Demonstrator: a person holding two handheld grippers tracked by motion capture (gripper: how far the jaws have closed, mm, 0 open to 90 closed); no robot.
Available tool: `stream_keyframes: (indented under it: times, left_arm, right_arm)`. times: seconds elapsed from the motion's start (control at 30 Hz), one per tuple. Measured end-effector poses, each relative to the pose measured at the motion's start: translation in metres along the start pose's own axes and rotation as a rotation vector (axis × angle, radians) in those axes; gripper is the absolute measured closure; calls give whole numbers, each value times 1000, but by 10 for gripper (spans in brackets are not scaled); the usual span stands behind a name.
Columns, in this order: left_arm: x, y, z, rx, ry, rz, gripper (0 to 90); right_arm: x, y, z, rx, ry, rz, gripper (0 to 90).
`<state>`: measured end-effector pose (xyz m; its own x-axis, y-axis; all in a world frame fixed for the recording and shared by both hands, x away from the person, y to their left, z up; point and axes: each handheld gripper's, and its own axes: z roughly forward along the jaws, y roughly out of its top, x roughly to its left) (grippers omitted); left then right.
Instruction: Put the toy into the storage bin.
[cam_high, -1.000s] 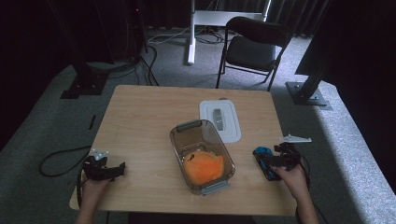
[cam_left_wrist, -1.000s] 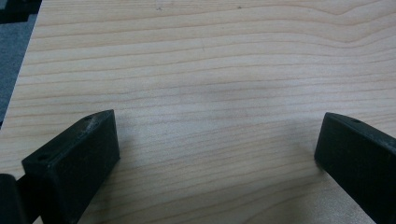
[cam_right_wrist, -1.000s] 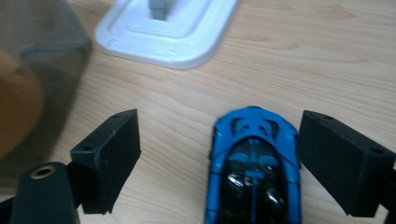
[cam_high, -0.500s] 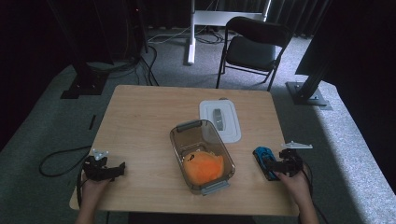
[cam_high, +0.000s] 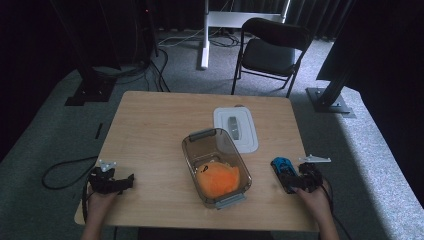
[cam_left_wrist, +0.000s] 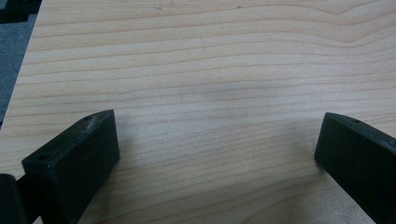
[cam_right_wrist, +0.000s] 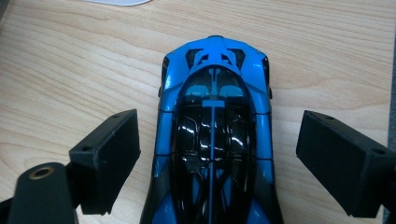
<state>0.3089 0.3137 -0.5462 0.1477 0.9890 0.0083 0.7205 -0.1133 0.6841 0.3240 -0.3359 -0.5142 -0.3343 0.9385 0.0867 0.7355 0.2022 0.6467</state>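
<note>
The right gripper (cam_right_wrist: 212, 158) has crept forward and now straddles the blue toy car (cam_right_wrist: 212, 140), jaws spread, untouched, right of the clear container (cam_high: 216, 167). Grasp looks imminent. The left gripper (cam_left_wrist: 217, 154) rests open.

Both forearms are bare, with no sleeve in sight. The left claw (cam_high: 131, 180) is matte black, with a small grey three-cornered plate on top and a dark cable looping off the tabletop's left edge. Its jaws are blocky black pads with small round holes. The right claw (cam_right_wrist: 217, 158) is likewise black, with a brass-coloured ring on its body.
</note>
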Motion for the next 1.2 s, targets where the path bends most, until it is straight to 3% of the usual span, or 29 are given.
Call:
stream_keyframes:
  times: [0.43, 0.7, 1.1, 1.2]
  left_arm:
    - [0, 0, 0, 0, 0, 0, 3]
    - [0, 0, 0, 0, 0, 0, 3]
    - [0, 0, 0, 1, -1, 3, 3]
    - [0, -1, 0, 1, -2, 3, 3]
  right_arm:
    - [3, 1, 16, 61, -62, -46, 130]
    - [6, -1, 24, 90, -70, -67, 134]
    - [5, -2, 27, 63, -64, -19, 161]
    - [7, -1, 27, 76, -72, -31, 164]
